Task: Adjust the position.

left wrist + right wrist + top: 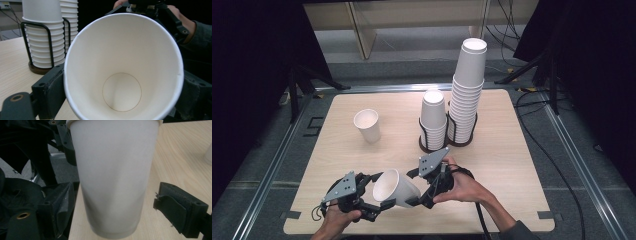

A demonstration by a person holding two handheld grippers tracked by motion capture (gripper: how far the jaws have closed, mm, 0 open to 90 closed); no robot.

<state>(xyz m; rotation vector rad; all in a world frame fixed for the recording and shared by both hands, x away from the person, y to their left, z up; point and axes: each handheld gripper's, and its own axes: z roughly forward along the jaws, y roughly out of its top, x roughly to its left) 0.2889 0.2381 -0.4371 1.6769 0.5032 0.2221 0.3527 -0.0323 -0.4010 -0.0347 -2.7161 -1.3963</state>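
The pale wood-grain bench with rounded corners carries everything. At its far side stands the tall stack of white paper cups in a black wire holder, and touching it on the left a shorter stack of white paper cups in a like holder on a dark round base. Both stacks are ribbed by their nested rims. A single white paper cup stands upright well apart to the left, mouth up.

Near the front edge, between the two hands, is the held white paper cup, smooth and tapered. It lies tilted on its side above the bench, its long axis running across the bench: the open mouth faces the person's left, the narrow base their right.

The left tongs, black, meet the cup at its rim; in the left gripper view their black jaws stand on either side of the mouth, pressed to its wall, so they are clamped on it. The right tongs straddle the base end; in the right gripper view one jaw lies against the wall while the other stands clear, so they are apart.
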